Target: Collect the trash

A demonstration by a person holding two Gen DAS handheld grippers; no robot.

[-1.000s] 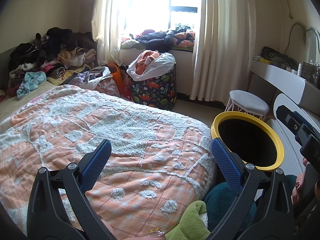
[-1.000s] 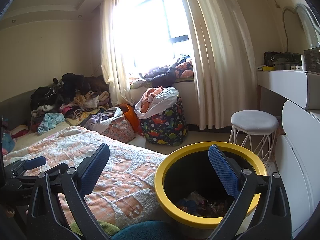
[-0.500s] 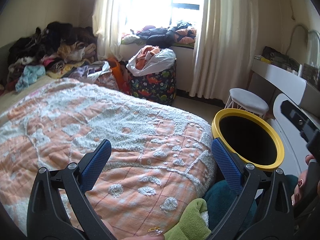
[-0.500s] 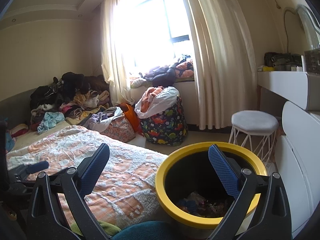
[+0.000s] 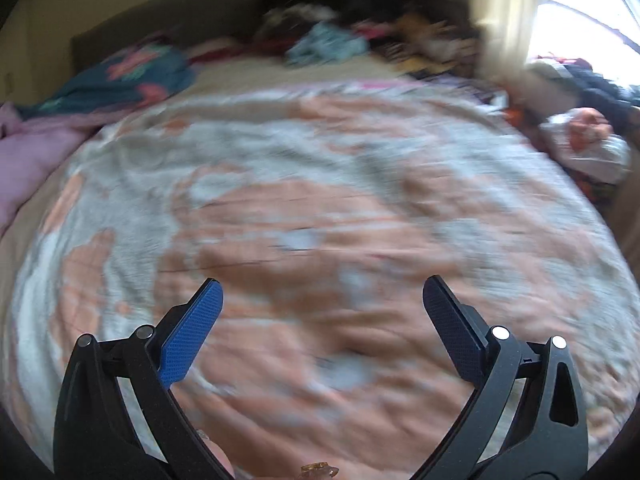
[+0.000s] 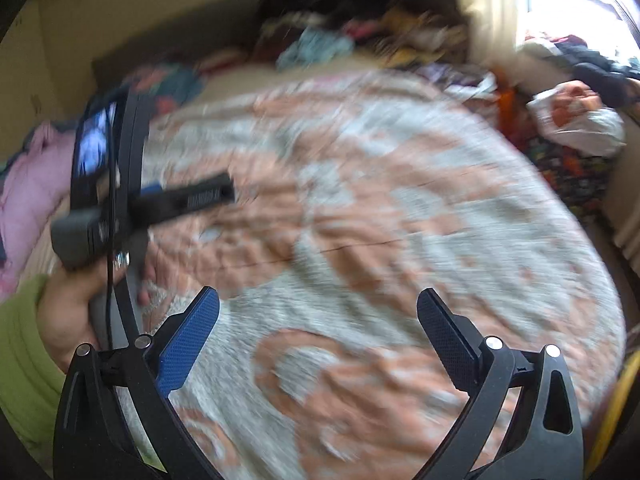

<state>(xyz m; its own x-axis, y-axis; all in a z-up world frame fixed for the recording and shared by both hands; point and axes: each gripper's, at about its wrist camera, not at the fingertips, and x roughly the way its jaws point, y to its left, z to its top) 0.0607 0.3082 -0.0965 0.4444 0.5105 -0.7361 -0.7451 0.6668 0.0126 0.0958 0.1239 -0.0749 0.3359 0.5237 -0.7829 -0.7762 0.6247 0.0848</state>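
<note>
Both views are motion-blurred and look down on the bed. My left gripper (image 5: 322, 294) is open and empty above the orange and white blanket (image 5: 320, 200). My right gripper (image 6: 318, 306) is open and empty over the same blanket (image 6: 380, 240). The left gripper's body and the hand holding it (image 6: 68, 304) show at the left of the right wrist view. A sliver of the yellow bin rim (image 6: 614, 408) shows at the lower right edge. I cannot make out any trash on the blanket.
A pile of clothes (image 5: 360, 20) lies at the head of the bed. A pink quilt (image 5: 24, 160) lies at the left. A full laundry hamper with a white bag (image 6: 576, 120) stands at the right by the window.
Both grippers have swung left from the yellow bin toward the bed and now point down at the blanket. The bin has left the left view and is nearly out of the right view.
</note>
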